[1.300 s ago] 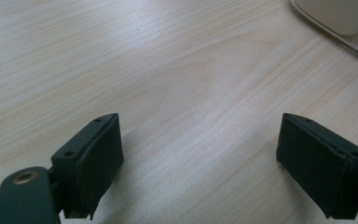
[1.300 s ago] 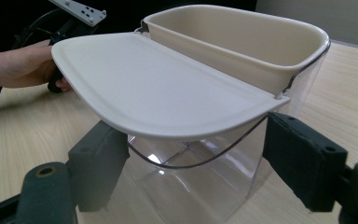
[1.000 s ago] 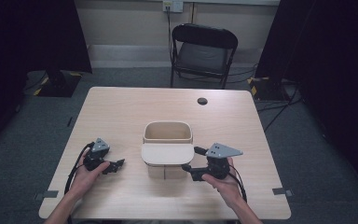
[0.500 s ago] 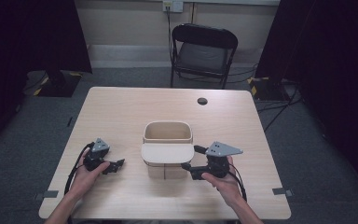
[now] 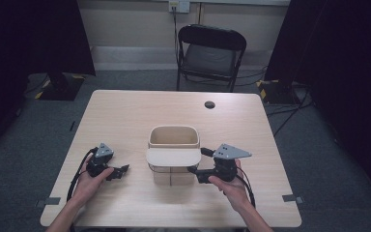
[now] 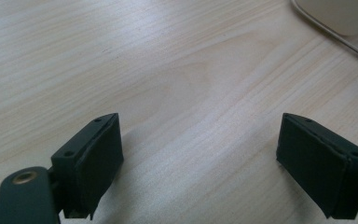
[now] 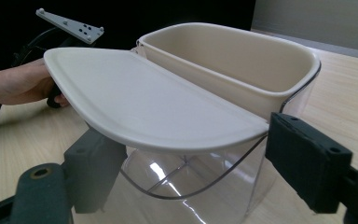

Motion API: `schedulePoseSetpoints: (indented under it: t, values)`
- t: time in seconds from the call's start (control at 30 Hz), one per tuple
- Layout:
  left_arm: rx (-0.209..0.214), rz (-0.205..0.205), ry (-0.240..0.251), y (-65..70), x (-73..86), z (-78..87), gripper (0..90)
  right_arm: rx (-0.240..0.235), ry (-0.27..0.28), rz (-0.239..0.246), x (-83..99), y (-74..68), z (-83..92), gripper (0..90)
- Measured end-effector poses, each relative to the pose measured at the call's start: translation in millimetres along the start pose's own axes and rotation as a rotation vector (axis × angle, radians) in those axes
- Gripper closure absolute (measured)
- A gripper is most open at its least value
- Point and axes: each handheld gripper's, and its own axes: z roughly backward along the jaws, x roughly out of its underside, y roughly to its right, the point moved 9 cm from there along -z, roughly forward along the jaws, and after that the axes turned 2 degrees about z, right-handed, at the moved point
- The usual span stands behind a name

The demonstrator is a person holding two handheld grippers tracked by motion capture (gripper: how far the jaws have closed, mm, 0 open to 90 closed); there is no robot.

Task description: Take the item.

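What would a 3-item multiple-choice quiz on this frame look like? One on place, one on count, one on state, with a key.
1. Where does the container stand?
A. near the table's middle, between the two tongs
B. at the far left corner
C. on the chair

2. How many chairs stand behind the table?
A. none
B. one
C. three

3. How do the left tongs stand?
A. shut on the lid
B. open over bare wood
C. shut on a cable

Key:
1 A: in the high view it sits between the left tongs and the right tongs.
2 B: a single black folding chair stands past the far edge.
3 B: the left gripper view shows both jaws wide apart with just wood grain between them; the cream lid is nearer the right tongs.
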Motion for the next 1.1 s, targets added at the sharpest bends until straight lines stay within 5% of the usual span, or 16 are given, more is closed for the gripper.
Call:
schedulePoseSetpoints:
  t: [1.1]
  values:
    - [0.0,0.0,0.0,0.0,0.0,0.0,13.7,0.003,0.034,0.003,-18.1,0.1,-1.9,24.4]
